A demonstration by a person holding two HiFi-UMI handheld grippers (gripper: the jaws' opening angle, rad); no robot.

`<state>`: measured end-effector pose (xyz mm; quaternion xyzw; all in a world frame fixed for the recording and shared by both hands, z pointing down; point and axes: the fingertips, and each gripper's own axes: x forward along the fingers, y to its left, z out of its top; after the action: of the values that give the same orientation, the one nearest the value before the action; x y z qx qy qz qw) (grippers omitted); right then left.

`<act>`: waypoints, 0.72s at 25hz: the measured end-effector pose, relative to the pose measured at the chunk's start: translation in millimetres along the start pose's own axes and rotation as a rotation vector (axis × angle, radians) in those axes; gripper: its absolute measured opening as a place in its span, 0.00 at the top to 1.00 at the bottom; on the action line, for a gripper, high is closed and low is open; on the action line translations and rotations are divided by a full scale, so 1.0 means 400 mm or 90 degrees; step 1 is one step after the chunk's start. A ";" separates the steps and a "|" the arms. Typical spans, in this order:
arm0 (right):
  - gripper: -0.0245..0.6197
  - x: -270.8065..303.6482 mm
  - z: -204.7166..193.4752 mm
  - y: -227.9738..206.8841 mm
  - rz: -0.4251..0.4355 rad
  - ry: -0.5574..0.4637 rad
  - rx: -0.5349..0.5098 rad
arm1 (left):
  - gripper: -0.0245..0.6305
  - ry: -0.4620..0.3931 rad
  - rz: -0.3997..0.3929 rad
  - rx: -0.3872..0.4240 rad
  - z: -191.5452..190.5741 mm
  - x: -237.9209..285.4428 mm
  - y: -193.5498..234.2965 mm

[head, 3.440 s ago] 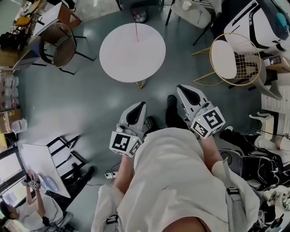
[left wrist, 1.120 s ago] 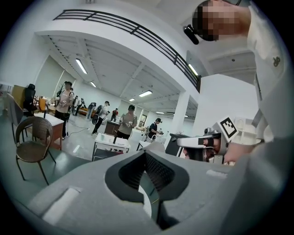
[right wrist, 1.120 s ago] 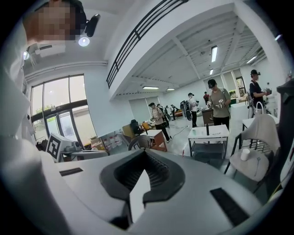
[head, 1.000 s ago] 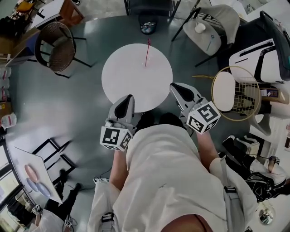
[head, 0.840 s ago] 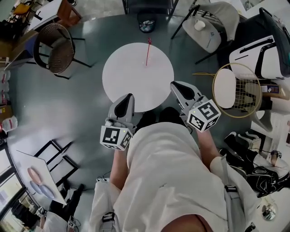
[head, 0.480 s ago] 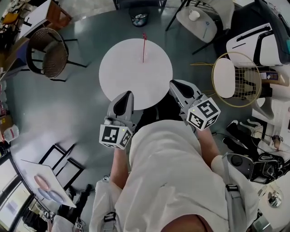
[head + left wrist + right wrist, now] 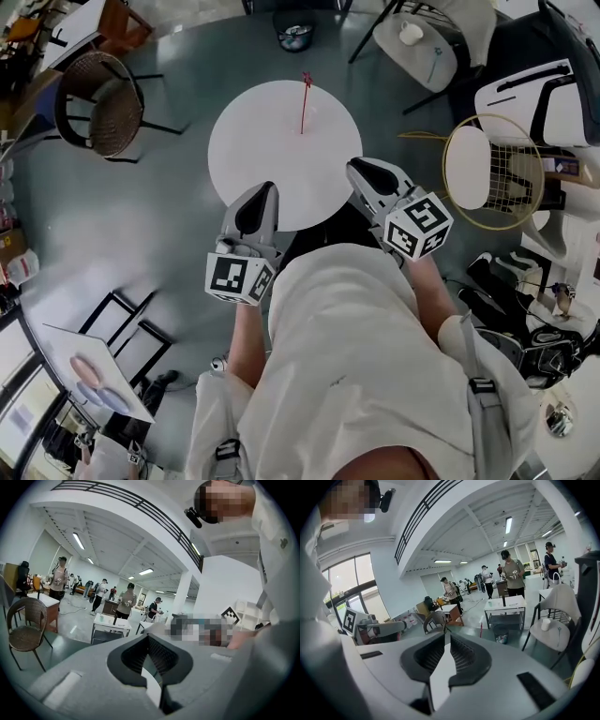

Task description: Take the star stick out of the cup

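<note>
1 round white worktop [image 7: 253, 141], smooth top. 1 thin red star stick [image 7: 303, 101] stands in 1 clear cup [image 7: 307, 120], which is barely visible, at the worktop's far edge, upper centre. 2 grey tongs are at its near edge. Left tongs [image 7: 267, 187] are closed at the tips, empty. Right tongs [image 7: 356, 167] show a narrow slit, just been opening, nothing between. 1 wicker chair [image 7: 98, 103] upper left, 1 gold wire chair [image 7: 492, 173] right.

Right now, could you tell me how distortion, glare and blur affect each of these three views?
Head view: the fisheye bows the room around the round table; the light is even, and the star stick is thin but sharp. Left gripper view: dark vignette at the corners, mosaic patches, bright ceiling strips. Right gripper view: the same vignette, with bright windows at left.
</note>
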<state>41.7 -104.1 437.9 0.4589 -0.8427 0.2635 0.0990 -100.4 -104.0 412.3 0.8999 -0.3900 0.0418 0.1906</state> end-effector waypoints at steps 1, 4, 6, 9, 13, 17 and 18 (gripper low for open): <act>0.89 0.012 0.007 -0.007 0.003 0.003 -0.001 | 0.95 -0.002 0.004 -0.001 0.007 0.004 0.003; 0.88 0.051 0.024 -0.024 0.017 0.011 -0.010 | 0.95 0.002 0.016 0.000 0.014 0.016 0.014; 0.87 0.080 0.026 -0.038 0.029 0.019 -0.013 | 0.95 0.007 0.029 -0.001 0.011 0.024 0.024; 0.86 0.126 0.023 -0.071 0.038 0.035 -0.013 | 0.95 0.010 0.050 -0.014 0.010 0.040 0.037; 0.85 0.190 0.008 -0.125 0.039 0.061 -0.011 | 0.95 0.020 0.069 -0.018 0.015 0.063 0.050; 0.83 0.235 -0.017 -0.180 0.038 0.087 -0.006 | 0.95 0.026 0.089 -0.027 0.018 0.074 0.054; 0.83 0.248 -0.020 -0.193 0.038 0.092 -0.007 | 0.95 0.027 0.095 -0.030 0.017 0.077 0.058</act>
<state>49.4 -205.2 512.5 0.4127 -0.8482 0.2940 0.1540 -96.2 -142.1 420.0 0.8626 -0.4527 0.0658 0.2161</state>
